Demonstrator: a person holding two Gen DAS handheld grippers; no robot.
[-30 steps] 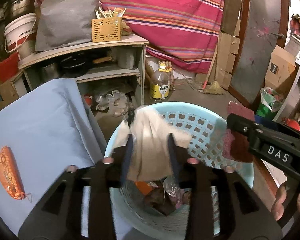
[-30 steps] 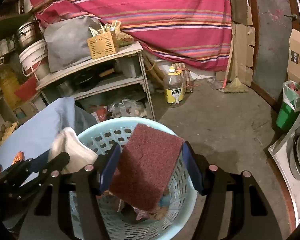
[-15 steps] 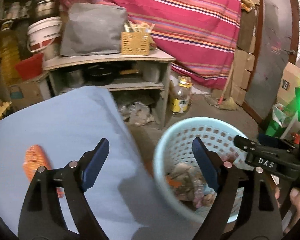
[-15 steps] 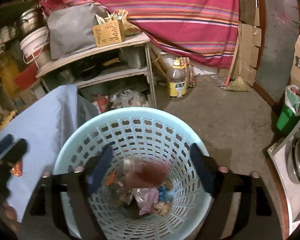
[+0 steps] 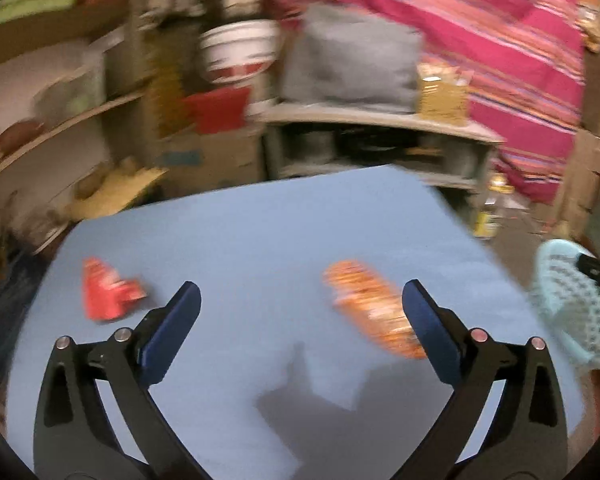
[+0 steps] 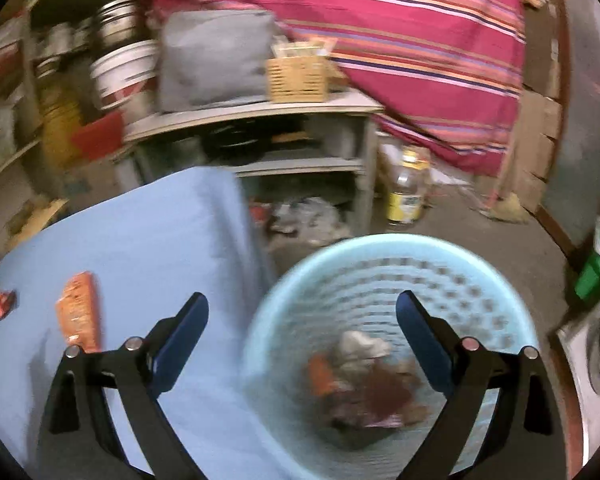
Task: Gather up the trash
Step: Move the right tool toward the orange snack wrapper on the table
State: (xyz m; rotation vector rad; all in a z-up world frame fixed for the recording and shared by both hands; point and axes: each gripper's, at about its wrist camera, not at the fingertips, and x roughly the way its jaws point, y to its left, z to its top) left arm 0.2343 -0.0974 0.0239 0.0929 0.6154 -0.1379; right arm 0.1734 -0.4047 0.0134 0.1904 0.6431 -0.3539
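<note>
My left gripper is open and empty above the blue table. An orange snack wrapper lies just inside its right finger, and a red wrapper lies to its left. My right gripper is open and empty, straddling the table edge and the light blue basket. The basket holds a beige cloth, a dark red scouring pad and other trash. The orange wrapper also shows in the right wrist view. The basket rim shows at the right of the left wrist view.
A grey shelf unit with a wicker box, a grey bag and a white bucket stands behind the table. An oil bottle stands on the floor. A striped cloth hangs at the back. A green bin is at far right.
Both grippers opened and dropped the beige cloth and the dark red pad into the basket. The left gripper then swung left over the table, the right gripper shifted left too.
</note>
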